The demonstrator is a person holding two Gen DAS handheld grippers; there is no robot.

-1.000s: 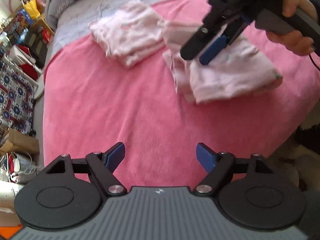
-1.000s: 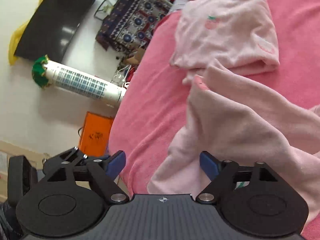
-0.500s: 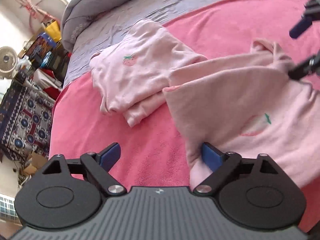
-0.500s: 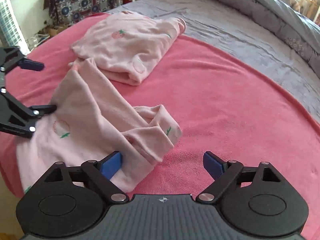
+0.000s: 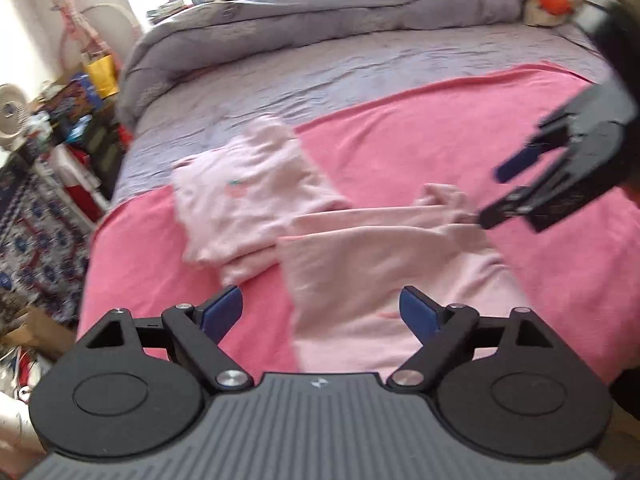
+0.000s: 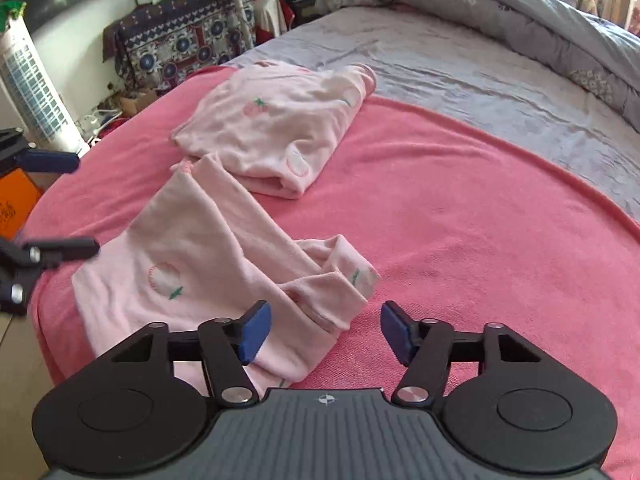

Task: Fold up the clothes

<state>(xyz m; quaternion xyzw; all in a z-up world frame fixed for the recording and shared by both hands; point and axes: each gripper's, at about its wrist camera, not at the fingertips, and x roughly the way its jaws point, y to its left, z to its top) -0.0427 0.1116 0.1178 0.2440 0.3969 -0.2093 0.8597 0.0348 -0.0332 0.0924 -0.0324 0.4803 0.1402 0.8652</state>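
Both my tongs hang spread wide with nothing in them, my left gripper [image 5: 320, 312] over the near edge of the loose pink garment [image 6: 208, 264] and my right gripper [image 6: 324, 330] by its bunched sleeve end, one at each end so I can get at either side. That garment sprawls only partly flattened on the pink blanket [image 6: 460, 216], cuffs crumpled. Just beyond it, touching at a corner, the folded pink garment [image 6: 276, 128] sits compact, leaving me working room.
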